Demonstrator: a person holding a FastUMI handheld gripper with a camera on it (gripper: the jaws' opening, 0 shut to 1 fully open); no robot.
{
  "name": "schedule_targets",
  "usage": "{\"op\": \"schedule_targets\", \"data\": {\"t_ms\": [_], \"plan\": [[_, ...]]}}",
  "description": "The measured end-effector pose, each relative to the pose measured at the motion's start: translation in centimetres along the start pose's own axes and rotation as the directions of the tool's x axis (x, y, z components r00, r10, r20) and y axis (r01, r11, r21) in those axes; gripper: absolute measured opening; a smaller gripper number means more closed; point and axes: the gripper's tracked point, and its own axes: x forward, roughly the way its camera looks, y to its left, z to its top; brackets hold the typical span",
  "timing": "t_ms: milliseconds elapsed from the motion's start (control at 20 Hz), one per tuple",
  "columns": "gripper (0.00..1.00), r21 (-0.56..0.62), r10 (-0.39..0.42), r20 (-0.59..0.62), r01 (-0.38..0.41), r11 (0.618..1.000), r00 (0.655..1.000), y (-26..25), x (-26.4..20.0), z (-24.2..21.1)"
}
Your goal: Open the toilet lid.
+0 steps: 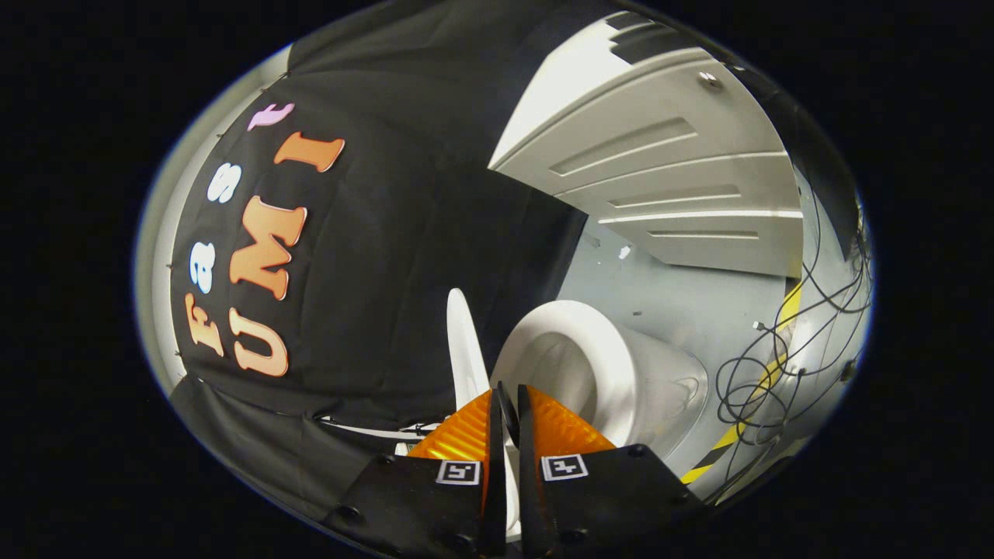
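The view is rolled on its side. The white toilet bowl (621,373) with its rounded seat rim (559,326) lies just beyond my fingertips. The thin white toilet lid (463,341) stands swung away from the rim, edge-on, reaching from the black cloth wall down into the narrow slit between my fingers. My gripper (509,407) is shut on the lid's edge, with a strip of white lid showing between the two fingers lower down. The inside of the bowl is open to view.
A white panelled door (668,178) stands beyond the toilet. The grey floor (683,303) runs past the bowl. Tangled black cables (761,373) and a yellow-black tape strip (765,380) lie close beside the bowl. Black cloth (404,256) hangs behind the lid.
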Motion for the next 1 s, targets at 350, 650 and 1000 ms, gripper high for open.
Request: {"op": "schedule_targets", "data": {"t_ms": [350, 650, 1000], "plan": [[0.15, -0.136, 0.079, 0.045, -0.072, 0.988, 0.996, 9.3, -1.9, -1.7], [0.15, -0.263, 0.079, 0.085, -0.054, 0.963, 0.993, 14.8, -3.0, -4.1], [0.18, -0.355, 0.109, 0.076, -0.075, 0.932, 0.991, 20.1, -4.1, -7.7]]}}
